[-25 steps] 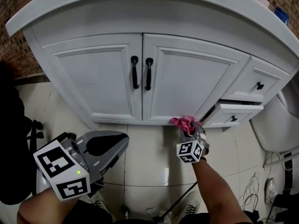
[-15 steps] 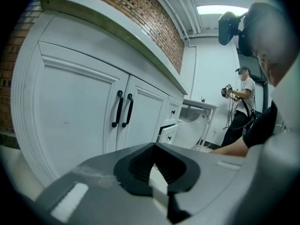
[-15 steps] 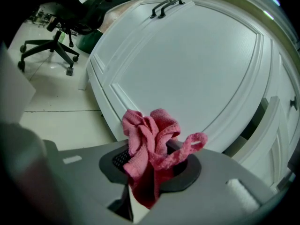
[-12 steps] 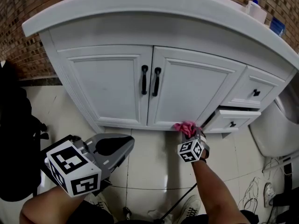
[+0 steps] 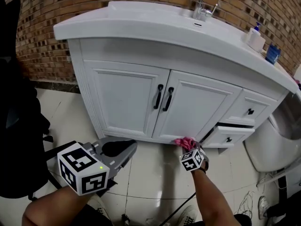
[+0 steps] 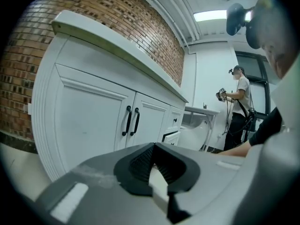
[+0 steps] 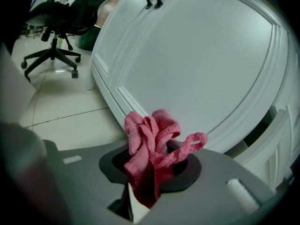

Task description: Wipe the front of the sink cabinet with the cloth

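The view has pulled back since a second ago, taking in the chrome tap [image 5: 203, 8]. The crumpled pink terry cloth [image 5: 185, 142] stays at the foot of the white panelled sink cabinet [image 5: 124, 98], the door dead ahead and touching or just off it. The right gripper [image 5: 188, 146] is the nearer, its jaws clamped on the cloth. The left gripper [image 5: 123, 150] hangs back, jaws together and empty.

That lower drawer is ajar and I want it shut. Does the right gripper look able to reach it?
Probably yes: the right gripper, shut on the pink cloth, sits at the foot of the cabinet just beside the open drawer, with nothing visible between them.
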Available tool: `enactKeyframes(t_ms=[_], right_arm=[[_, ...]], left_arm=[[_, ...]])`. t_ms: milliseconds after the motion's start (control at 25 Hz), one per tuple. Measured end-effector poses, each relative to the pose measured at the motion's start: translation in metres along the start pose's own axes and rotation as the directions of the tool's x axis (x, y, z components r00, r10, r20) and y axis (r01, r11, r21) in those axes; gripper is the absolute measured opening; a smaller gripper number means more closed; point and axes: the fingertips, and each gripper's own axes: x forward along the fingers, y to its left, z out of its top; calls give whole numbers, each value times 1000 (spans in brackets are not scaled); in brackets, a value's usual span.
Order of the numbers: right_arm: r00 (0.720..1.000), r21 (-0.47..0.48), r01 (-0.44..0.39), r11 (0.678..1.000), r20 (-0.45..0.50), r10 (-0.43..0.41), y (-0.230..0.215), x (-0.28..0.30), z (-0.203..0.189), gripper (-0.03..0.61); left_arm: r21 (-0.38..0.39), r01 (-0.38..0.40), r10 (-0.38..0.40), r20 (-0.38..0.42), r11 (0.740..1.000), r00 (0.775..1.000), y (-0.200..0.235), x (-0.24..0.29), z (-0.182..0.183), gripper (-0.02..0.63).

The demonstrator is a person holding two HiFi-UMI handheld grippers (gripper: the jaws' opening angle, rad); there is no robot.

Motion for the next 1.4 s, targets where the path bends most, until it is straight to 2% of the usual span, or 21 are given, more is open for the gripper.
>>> enactKeyframes(t_ms=[120, 240, 320, 400, 520, 680, 760, 840, 960, 1040, 1160, 1400], right_arm=[[1000, -27, -7, 1000, 10, 8, 8, -10, 3, 121], [998, -10, 10, 1000, 54, -10, 7, -26, 13, 121], [991, 3, 42, 999, 123, -42, 1, -44, 34, 121], [971, 3, 78, 997, 227, -77, -7, -68, 68, 121], [912, -18, 147, 989, 389, -129, -26, -113, 130, 121], [796, -9, 303, 953, 553, -247, -62, -184, 210, 121], [728, -33, 400, 916, 618, -295, -77, -218, 245, 121], [668, -67, 500, 863, 664, -336, -88, -245, 273, 121], [597, -83, 607, 790, 704, -384, -102, -270, 301, 122], [572, -81, 645, 760, 711, -409, -110, -277, 311, 121], [549, -57, 660, 749, 717, -430, -117, -275, 319, 123], [531, -32, 691, 722, 700, -477, -138, -267, 323, 123]], left_arm=[[-11, 3, -3, 27, 1000, 1000, 3, -11, 6, 5], [-29, 7, -5, 52, 1000, 999, 4, -19, 12, 5], [-38, 8, -5, 66, 999, 998, 6, -24, 14, 4], [-41, 13, -10, 78, 999, 997, 6, -26, 16, 5], [-44, 23, -19, 92, 999, 996, 3, -24, 19, 5], [-34, 35, -32, 88, 999, 996, -3, -19, 19, 3], [-30, 35, -32, 80, 999, 996, -4, -17, 18, 4], [-31, 28, -26, 75, 999, 997, -2, -16, 16, 4], [-35, 16, -13, 71, 999, 997, 1, -13, 15, 5], [-37, 9, -6, 62, 999, 998, 3, -12, 13, 5], [-39, 4, -2, 46, 999, 999, 5, -9, 9, 5], [-41, 10, -8, 48, 999, 999, 5, -3, 9, 4]])
